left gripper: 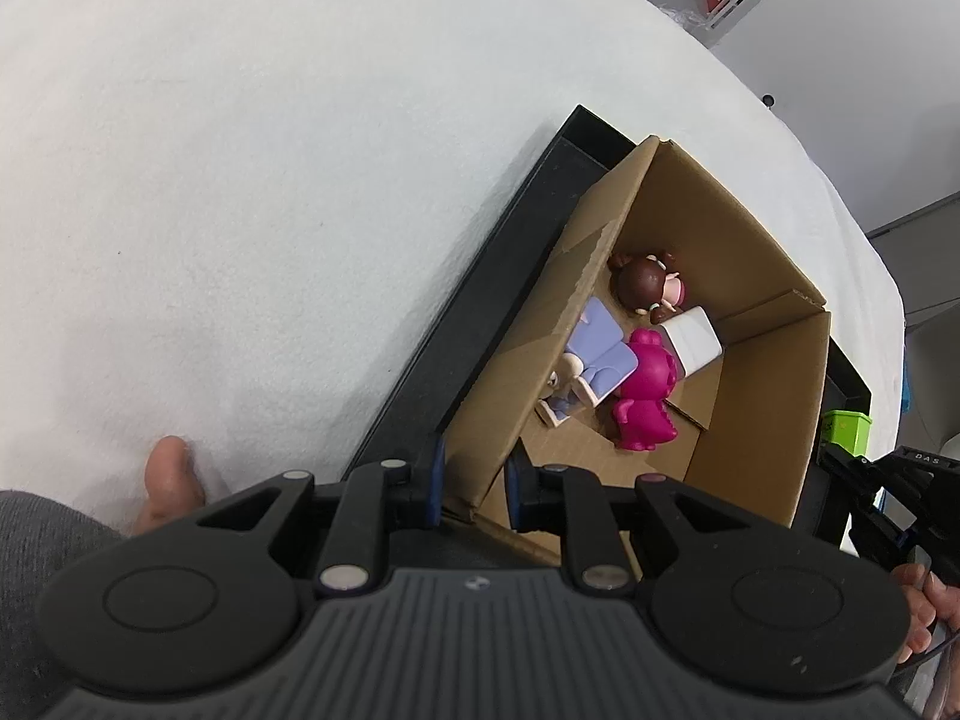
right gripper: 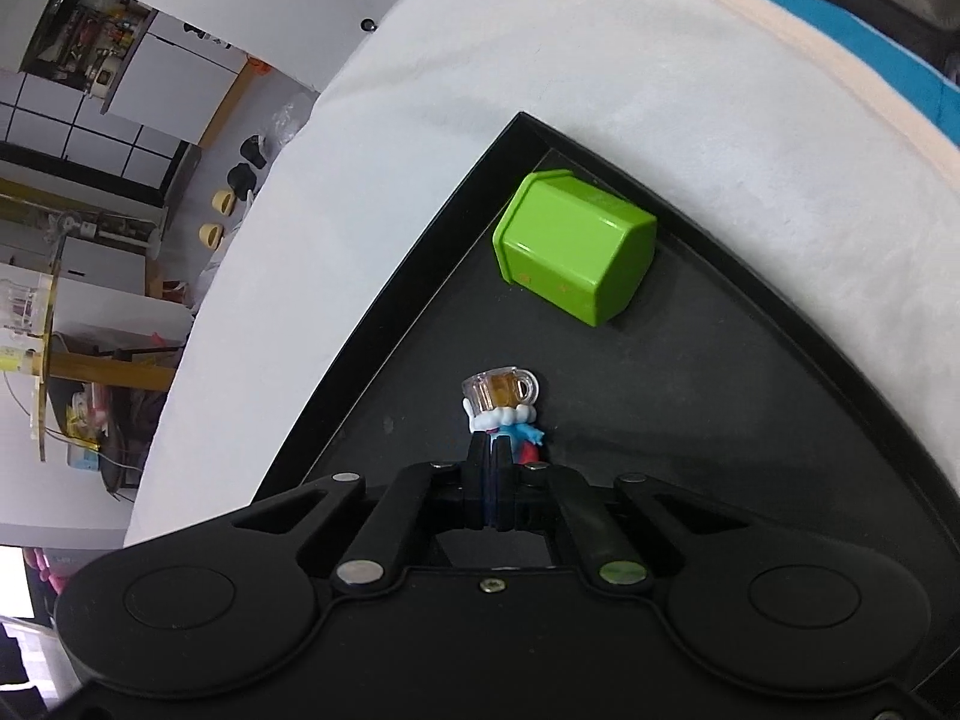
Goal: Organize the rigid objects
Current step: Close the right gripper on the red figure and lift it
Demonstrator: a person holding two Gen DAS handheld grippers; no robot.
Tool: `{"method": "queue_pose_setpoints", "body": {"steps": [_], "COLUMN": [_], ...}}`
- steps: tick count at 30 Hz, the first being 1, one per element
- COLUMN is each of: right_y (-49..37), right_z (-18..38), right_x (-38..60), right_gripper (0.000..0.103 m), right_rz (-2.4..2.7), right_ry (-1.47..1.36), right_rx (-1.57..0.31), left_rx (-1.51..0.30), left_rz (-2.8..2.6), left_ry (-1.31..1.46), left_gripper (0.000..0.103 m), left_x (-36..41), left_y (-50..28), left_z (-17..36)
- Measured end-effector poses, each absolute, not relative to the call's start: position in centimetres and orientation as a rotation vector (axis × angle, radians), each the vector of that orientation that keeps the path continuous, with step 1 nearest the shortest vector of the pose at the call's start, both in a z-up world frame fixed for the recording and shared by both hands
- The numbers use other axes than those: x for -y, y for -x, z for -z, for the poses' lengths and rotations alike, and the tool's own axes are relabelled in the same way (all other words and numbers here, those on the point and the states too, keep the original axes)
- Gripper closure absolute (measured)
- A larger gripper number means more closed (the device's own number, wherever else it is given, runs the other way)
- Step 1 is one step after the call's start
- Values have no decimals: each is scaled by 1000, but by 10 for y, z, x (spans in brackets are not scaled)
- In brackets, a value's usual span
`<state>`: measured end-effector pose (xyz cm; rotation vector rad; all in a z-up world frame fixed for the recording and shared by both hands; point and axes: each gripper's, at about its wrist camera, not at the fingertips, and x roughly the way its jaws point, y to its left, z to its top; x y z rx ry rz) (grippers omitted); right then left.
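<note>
In the left wrist view a cardboard box (left gripper: 762, 420) stands in a black tray (left gripper: 480, 324). It holds a brown-haired doll (left gripper: 645, 285), a magenta figure (left gripper: 645, 396), a white block (left gripper: 696, 339) and a lilac figure (left gripper: 594, 360). My left gripper (left gripper: 471, 489) is shut on the box's near wall, one finger outside, one inside. In the right wrist view my right gripper (right gripper: 493, 462) is shut on a small blue-and-white figurine holding a beer mug (right gripper: 501, 405) above the tray floor (right gripper: 690, 420). A green box (right gripper: 573, 246) lies tipped in the tray's far corner.
The tray rests on a white cloth-covered table (left gripper: 240, 180). A bare hand (left gripper: 171, 483) rests on the cloth at the lower left. The green box (left gripper: 846, 429) and the right gripper (left gripper: 900, 480) show past the cardboard box. Room clutter lies beyond the table edge.
</note>
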<state>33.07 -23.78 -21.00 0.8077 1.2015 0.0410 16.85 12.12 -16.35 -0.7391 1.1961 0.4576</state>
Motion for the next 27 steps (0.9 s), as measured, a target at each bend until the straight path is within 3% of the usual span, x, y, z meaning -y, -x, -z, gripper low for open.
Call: {"method": "queue_pose_setpoints", "body": {"steps": [3,5,6,21,22,27], "right_y": [-335,-337,-338,-369,-369,-364], "right_z": [211,210,211,220,221,215], "right_x": [234,229,227,161,160,170], "right_gripper": [82,61,60,60,69,71], "right_rz": [-44,-41,-40,-34,-32,-31], "right_ry": [-800,-769,-753,-287,-273,-317], "right_rx": [-1208,-1203,-1202,-1255,-1261,-1255], "left_rx": [-1196,-1198,-1197,-1204,-1204,-1197], "left_rz": [-460,-459,-459,-467,-470,-473], "left_ry": [740,732,734,720,721,729], "left_gripper": [84,84,84,84,84,84], "left_x": [-122,-121,-121,-117,-118,-118], "left_y": [-168,-169,-169,-172,-172,-171], "left_z": [164,163,163,162,162,163]}}
